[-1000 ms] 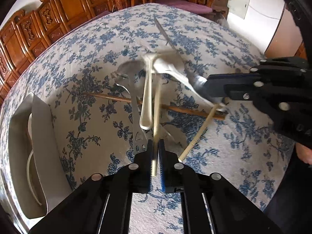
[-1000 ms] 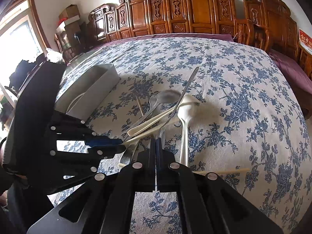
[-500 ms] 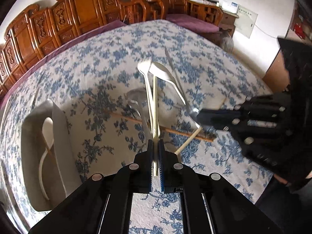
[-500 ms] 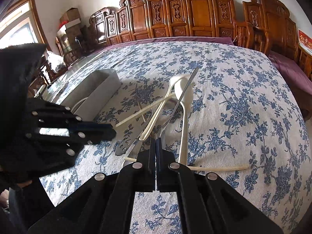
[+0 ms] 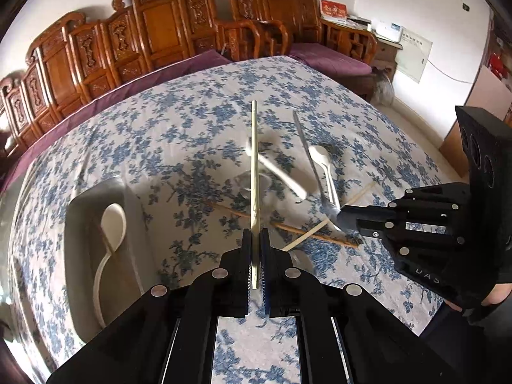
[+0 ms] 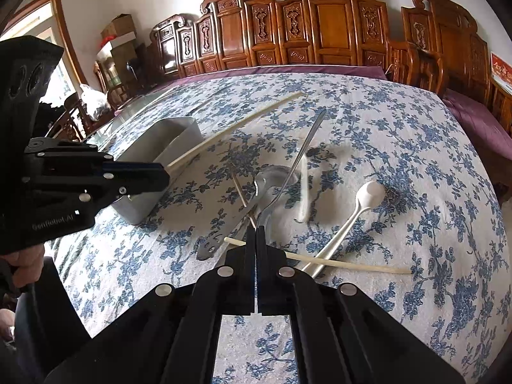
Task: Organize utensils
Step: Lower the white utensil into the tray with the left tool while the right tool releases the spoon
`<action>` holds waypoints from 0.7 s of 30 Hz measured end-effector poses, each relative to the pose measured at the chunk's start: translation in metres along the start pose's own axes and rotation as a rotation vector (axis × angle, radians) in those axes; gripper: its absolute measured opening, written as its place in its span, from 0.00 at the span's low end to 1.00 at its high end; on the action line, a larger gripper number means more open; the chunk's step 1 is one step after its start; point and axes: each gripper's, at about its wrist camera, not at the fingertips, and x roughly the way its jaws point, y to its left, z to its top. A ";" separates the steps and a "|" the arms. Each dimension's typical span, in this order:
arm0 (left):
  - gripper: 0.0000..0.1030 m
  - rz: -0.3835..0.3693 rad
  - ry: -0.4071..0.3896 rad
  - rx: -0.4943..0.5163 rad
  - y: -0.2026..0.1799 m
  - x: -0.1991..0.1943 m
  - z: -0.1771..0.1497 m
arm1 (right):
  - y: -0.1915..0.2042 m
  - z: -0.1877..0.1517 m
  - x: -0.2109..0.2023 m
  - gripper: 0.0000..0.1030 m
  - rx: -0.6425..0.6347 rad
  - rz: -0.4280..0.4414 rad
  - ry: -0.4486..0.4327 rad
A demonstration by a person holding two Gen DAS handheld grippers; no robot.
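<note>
One white spoon [image 5: 110, 224] already lies in the grey tray [image 5: 80, 211] at the left of the table, and beside it the left gripper [image 5: 255, 257] is clamped on a pale chopstick [image 5: 254, 172], which over the last second has come up out of the heap and now stands clear above the cloth, pointing away from the camera. That lift knocked the pile about: a white spoon that had been resting against the chopstick has dropped off, and a blurred one [image 5: 281, 172] is still falling or sliding just right of it. Further right lie the brown chopstick [image 5: 288, 228], a metal spoon, another white spoon [image 6: 358, 204] and a second pale chopstick [image 6: 336, 262]. The right gripper [image 6: 256, 240] has not moved; its jaws are shut at the near end of a metal handle [image 6: 297, 163], seemingly pinning it. The freed chopstick probably goes to the tray next.
</note>
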 end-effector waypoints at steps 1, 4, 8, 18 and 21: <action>0.04 0.005 -0.002 -0.008 0.005 -0.003 -0.003 | 0.002 0.000 0.000 0.01 -0.004 0.001 0.002; 0.04 0.022 -0.002 -0.024 0.018 -0.008 -0.010 | 0.011 0.003 0.002 0.01 -0.019 0.005 0.008; 0.04 0.049 -0.003 -0.053 0.042 -0.018 -0.021 | 0.029 0.008 0.006 0.01 -0.054 0.016 0.017; 0.04 0.130 0.020 -0.142 0.114 -0.031 -0.046 | 0.083 0.026 0.019 0.01 -0.140 0.052 0.033; 0.04 0.149 0.042 -0.178 0.134 -0.027 -0.056 | 0.103 0.036 0.026 0.01 -0.159 0.076 0.028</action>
